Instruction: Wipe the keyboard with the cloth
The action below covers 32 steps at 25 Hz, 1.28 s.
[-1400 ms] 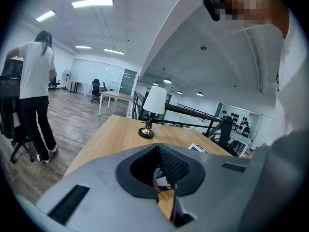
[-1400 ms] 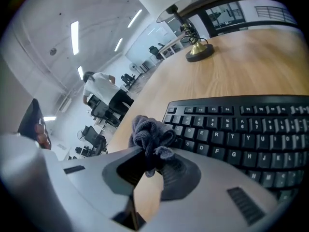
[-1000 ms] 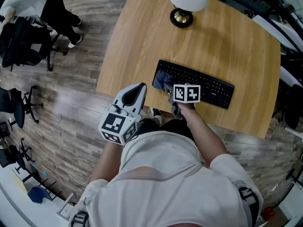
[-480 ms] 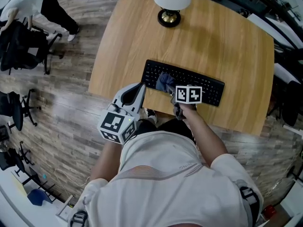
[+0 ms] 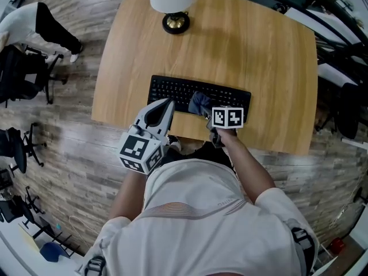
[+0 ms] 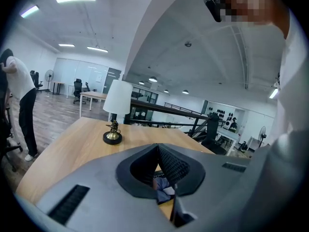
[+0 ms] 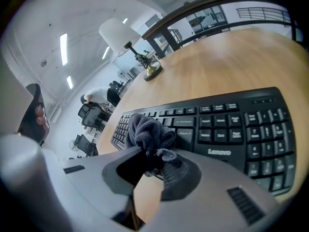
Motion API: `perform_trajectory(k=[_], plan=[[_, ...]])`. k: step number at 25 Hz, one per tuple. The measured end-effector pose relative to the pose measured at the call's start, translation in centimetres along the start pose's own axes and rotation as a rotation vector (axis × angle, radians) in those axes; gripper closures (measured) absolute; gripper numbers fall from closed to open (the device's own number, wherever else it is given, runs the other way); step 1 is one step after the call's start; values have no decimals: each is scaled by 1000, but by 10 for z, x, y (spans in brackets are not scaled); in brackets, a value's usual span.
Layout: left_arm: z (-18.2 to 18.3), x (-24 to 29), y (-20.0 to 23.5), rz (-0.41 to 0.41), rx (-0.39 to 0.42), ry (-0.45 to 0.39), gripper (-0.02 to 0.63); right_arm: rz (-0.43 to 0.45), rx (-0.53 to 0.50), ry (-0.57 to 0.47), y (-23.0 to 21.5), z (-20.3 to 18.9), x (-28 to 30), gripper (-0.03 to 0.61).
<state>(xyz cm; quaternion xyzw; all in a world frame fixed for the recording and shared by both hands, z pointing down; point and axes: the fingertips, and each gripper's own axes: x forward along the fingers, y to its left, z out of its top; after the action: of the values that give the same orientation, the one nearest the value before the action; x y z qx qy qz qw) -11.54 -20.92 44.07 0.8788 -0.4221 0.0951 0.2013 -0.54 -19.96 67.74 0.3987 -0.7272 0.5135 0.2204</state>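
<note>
on keyboard (image 5: 172, 89) | right gripper (image 7: 150, 154) clamps cloth (image 7: 145, 129) | left gripper (image 6: 158, 149) jaws together, empty

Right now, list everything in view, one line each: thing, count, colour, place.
table: one, light wood, centre of the head view
keyboard: one, black, near edge of the table
cloth: one, blue-grey, bunched on the keyboard's middle keys
lamp: one, white shade with brass base, far side of the table
office chairs: several, black, on the floor at left
floor: grey-brown planks, around the table
other person: one, white top with dark trousers, far left
left gripper: one, grey, jaws together, empty, over the table's near edge
right gripper: one, grey, clamped on the cloth
shirt: white, bottom of the head view
</note>
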Motion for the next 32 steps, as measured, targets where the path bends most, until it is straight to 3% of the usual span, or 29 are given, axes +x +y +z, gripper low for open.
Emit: perform_trajectory(k=[18, 32], plan=[[2, 82, -120, -172, 63, 11, 598, -69, 97, -99, -114, -23, -97, 457], [9, 96, -148, -243, 79, -16, 598, -156, 157, -140, -162, -44, -142, 459]])
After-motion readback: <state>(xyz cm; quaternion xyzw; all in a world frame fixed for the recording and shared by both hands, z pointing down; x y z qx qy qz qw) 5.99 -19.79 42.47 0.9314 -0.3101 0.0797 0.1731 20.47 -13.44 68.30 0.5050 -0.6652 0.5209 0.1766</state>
